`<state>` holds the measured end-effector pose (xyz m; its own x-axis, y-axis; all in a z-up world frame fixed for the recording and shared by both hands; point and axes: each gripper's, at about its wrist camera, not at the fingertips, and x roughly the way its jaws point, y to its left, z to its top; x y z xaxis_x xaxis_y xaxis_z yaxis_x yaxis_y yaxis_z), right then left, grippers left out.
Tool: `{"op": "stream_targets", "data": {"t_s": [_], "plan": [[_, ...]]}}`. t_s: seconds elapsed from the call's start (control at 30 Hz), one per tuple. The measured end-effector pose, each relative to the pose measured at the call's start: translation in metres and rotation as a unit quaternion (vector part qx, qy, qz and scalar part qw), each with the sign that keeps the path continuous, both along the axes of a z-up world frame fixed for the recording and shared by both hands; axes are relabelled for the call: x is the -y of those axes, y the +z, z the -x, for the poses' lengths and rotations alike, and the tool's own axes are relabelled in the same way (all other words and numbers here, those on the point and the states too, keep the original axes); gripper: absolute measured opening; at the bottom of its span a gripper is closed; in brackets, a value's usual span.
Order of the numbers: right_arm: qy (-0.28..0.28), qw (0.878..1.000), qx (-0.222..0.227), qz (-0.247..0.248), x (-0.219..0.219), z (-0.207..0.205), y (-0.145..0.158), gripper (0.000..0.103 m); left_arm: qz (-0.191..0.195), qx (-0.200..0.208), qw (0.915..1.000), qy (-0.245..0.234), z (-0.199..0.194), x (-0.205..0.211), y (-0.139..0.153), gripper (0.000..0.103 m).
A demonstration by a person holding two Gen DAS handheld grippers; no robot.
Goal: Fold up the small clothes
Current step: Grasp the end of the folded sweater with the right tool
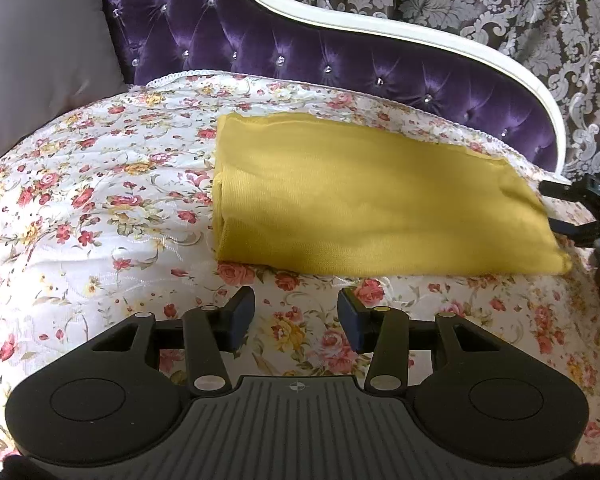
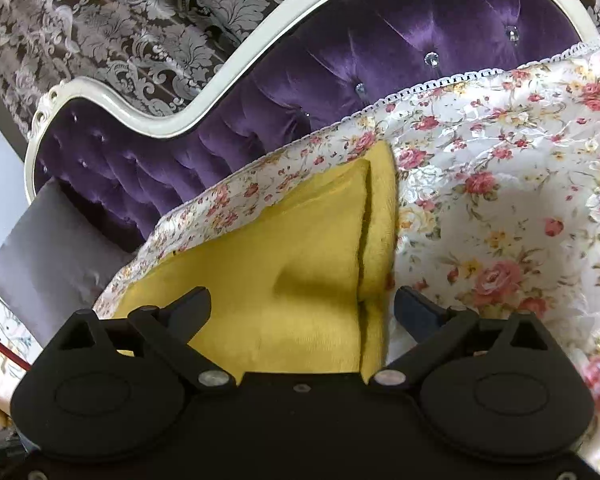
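The yellow cloth [image 1: 364,196] lies folded into a flat, thick packet on the flowered bedspread [image 1: 100,200], close to the purple tufted headboard [image 1: 260,44] with its white curved frame.

The left wrist view shows the whole packet from its long side: a rounded folded edge on the left, looser layered edges running along the far side and down to the right corner. It also shows a grey pillow [image 1: 40,52] at the upper left and, at the right edge of the picture, the tips of the right gripper [image 1: 568,210] beside the packet's right end. The right wrist view shows none of that outline; it looks along the cloth [image 2: 300,280] from its end, where two stacked layers part along a dark seam and a shallow dent sits in the top layer. Here the patterned curtain [image 2: 120,32] fills the upper left.

The left gripper [image 1: 296,316] hangs over bare bedspread just short of the packet's near edge, its jaws apart with nothing between them and not touching the cloth. The right gripper [image 2: 302,306] has its jaws spread wide, with the near end of the cloth lying in the gap between them; the pads do not press on it.
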<state>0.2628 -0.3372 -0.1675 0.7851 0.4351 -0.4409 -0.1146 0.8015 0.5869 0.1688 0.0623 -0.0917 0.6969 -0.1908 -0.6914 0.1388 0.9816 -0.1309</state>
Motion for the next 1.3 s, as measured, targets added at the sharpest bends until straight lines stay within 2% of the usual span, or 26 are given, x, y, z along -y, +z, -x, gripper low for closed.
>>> {"op": "stream_targets", "data": {"t_s": [0.23,0.73,0.97,1.23,1.27,1.3], "plan": [[-0.016,0.999,0.017,-0.035,0.010,-0.013,0.000,0.098,0.002,-0.001,1.0000,0.000,0.000,0.000,0.000,0.044],[0.060,0.998,0.008,-0.036,-0.006,-0.007,-0.002,0.097,0.008,-0.002,1.0000,-0.001,-0.001,-0.001,0.001,0.046],[0.051,0.996,0.006,-0.073,-0.007,-0.034,-0.008,0.098,0.009,-0.003,0.9999,-0.002,-0.002,-0.001,0.001,0.047],[0.043,0.996,-0.010,-0.079,-0.008,-0.038,-0.006,0.098,0.007,-0.001,1.0000,-0.004,-0.001,-0.001,0.001,0.047],[0.046,0.996,-0.010,-0.075,-0.009,-0.038,-0.006,0.093,0.009,0.000,1.0000,-0.005,-0.001,-0.001,0.001,0.047],[0.049,0.996,-0.014,-0.070,-0.010,-0.038,-0.006,0.083,0.010,0.000,0.9999,-0.005,-0.001,-0.002,0.001,0.047]]}}
